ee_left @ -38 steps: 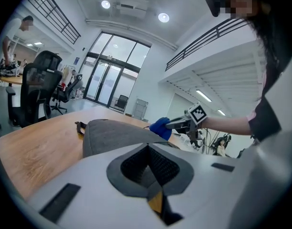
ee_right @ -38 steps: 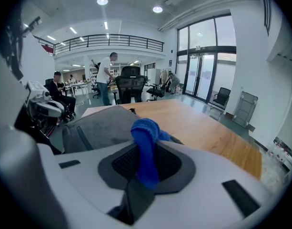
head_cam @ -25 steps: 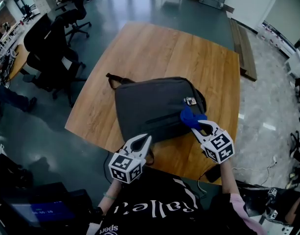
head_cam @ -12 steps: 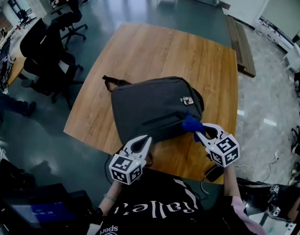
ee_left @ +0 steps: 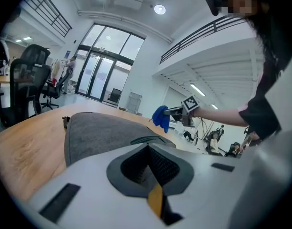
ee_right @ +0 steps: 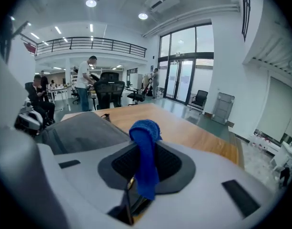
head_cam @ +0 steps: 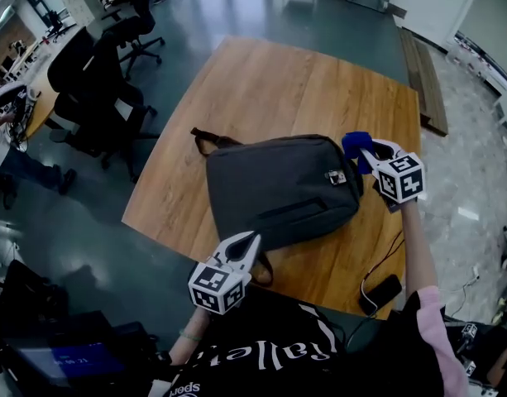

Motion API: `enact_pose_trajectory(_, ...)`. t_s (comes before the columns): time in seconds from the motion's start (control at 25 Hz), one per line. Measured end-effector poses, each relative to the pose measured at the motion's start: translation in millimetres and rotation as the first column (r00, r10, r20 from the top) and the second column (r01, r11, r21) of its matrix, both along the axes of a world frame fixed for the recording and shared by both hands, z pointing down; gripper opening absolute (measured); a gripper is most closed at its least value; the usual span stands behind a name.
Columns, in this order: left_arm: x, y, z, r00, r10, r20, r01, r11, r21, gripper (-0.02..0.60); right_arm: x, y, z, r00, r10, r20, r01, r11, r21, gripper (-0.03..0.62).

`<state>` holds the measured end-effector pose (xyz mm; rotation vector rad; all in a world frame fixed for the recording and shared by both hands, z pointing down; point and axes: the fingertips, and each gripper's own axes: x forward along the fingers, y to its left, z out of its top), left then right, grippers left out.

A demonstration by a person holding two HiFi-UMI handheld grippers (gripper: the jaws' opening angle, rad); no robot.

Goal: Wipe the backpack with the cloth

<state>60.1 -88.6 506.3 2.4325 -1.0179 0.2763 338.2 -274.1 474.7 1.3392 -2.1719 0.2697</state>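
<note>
Right gripper (ee_right: 146,151) first: clenched on a blue cloth (ee_right: 145,144). Nubby terry-looking stuff, bunched into a knob above the jaws and hanging limp between them. Held up near the right edge of the table (head_cam: 270,89), just off the backpack (head_cam: 278,188), with the cloth hanging clear of the fabric and not touching it.

Left gripper (ee_left: 148,162): jaws closed together with nothing pinched, black ribbed pads (ee_left: 165,166) meeting in a V. Parked low at the near edge of the table, right by the backpack's near end.

Backpack itself: matte grey woven fabric, a soft rounded rectangle lying flat about mid-table. Slanted zip (head_cam: 282,213) across the front, small tag (head_cam: 337,177) toward the right end, dark strap (head_cam: 205,137) poking out at the left end.

Underneath, light wood with plank grain, roughly square. Black office chairs (head_cam: 92,81) beyond the left edge on a glossy grey-green floor (head_cam: 228,7).
</note>
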Motion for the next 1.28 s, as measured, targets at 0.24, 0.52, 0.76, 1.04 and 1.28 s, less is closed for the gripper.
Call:
enact_pose_trajectory(0.24, 3, 1, 1, 1.0, 0.01, 0.001, -0.01, 1.0, -0.007, -0.002, 10, -59, 31, 0.993, 0.025, -0.119, -0.032, 0.998, -0.057, 0.066)
enact_pose_trajectory(0.52, 4, 2, 1, 1.0, 0.009, -0.005, -0.009, 1.0, -0.013, -0.002, 6, -43, 73, 0.99, -0.044, -0.137, 0.024, 0.99, -0.14, 0.066)
enact_pose_trajectory(0.76, 4, 4, -1, 1.0, 0.009, -0.012, -0.009, 1.0, -0.011, -0.002, 14, 2, 92, 0.987, -0.071, -0.143, 0.046, 0.984, -0.173, 0.067)
enact_pose_trajectory(1.04, 15, 7, -1, 0.999, 0.046, -0.015, -0.046, 0.999, -0.006, -0.002, 24, 68, 106, 0.993, -0.035, -0.111, 0.013, 0.982, -0.189, 0.066)
enact_pose_trajectory(1.28, 35, 18, 2, 0.997, 0.074, -0.018, -0.074, 0.997, 0.004, -0.002, 30, 124, 114, 0.998, 0.022, -0.051, -0.031, 0.982, -0.185, 0.066)
